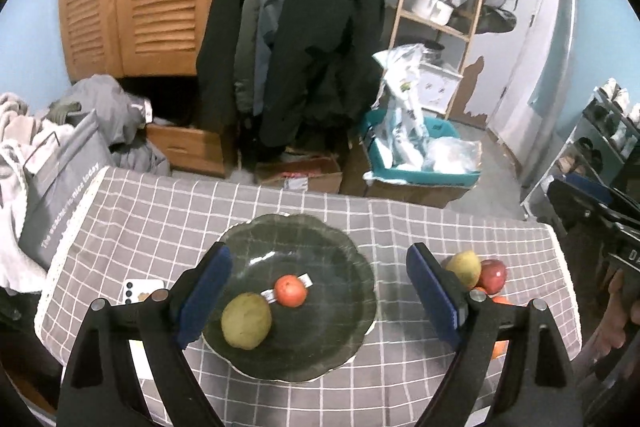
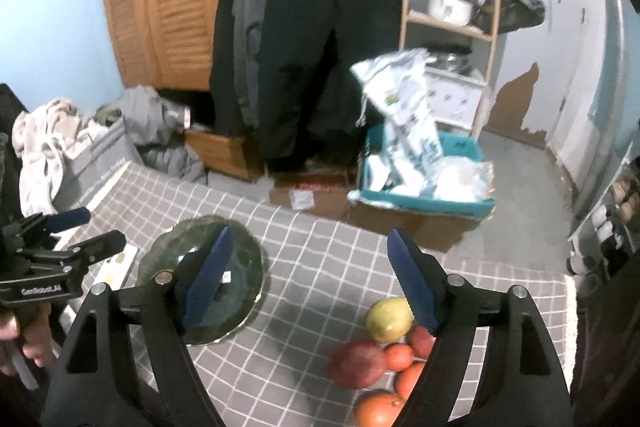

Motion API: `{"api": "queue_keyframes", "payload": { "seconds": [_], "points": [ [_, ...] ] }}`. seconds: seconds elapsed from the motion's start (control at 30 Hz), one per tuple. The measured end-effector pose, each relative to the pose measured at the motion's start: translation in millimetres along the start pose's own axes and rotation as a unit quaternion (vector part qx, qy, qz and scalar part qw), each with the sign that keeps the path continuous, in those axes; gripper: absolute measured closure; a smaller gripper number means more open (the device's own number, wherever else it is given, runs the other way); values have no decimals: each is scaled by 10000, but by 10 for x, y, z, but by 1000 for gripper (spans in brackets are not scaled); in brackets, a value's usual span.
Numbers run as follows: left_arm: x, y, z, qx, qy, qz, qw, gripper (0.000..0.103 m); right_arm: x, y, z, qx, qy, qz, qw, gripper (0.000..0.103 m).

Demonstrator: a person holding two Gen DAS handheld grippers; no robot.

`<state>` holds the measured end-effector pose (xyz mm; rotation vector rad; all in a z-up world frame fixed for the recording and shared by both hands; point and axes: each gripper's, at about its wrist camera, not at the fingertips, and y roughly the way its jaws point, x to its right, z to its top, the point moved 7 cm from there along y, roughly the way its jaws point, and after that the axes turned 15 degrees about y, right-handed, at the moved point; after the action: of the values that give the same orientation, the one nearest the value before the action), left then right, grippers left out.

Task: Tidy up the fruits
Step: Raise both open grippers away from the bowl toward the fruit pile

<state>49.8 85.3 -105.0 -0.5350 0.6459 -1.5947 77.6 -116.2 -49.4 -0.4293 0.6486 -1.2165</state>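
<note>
A dark glass plate [image 1: 320, 355] with a wavy rim sits on the grey checked tablecloth [image 1: 160, 227]. It holds a green pear [image 1: 246, 321] and a small red-orange fruit [image 1: 291, 291] with a white label. My left gripper [image 1: 320, 291] is open above the plate, empty. To its right lies a pile of fruit: a yellow-green mango [image 2: 389, 320], a dark red apple [image 2: 357, 364] and several orange fruits [image 2: 400, 356]. My right gripper [image 2: 308, 279] is open and empty, over the cloth between the plate [image 2: 244, 259] and the pile.
A white phone [image 1: 140, 289] lies left of the plate. Beyond the table's far edge are cardboard boxes [image 1: 300, 173], a teal bin of bags [image 1: 420, 155], hanging coats, a wooden cabinet and a shelf. A grey bag and laundry sit at far left.
</note>
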Motion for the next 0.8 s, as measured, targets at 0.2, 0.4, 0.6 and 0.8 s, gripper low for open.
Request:
{"api": "queue_keyframes", "payload": {
  "seconds": [0.2, 0.4, 0.6, 0.8],
  "points": [
    [285, -184, 186, 300, 331, -14, 9990, 13, 247, -390, 103, 452, 56, -131, 9989, 21],
    [591, -293, 342, 506, 574, -176, 9969, 13, 484, -688, 176, 834, 186, -285, 9959, 18],
    [842, -345, 472, 678, 806, -266, 9941, 12, 767, -847, 146, 1057, 323, -635, 9918, 18],
    [1118, -256, 519, 663, 1024, -411, 9917, 10, 1101, -871, 57, 1005, 542, -907, 9893, 18]
  ]
}}
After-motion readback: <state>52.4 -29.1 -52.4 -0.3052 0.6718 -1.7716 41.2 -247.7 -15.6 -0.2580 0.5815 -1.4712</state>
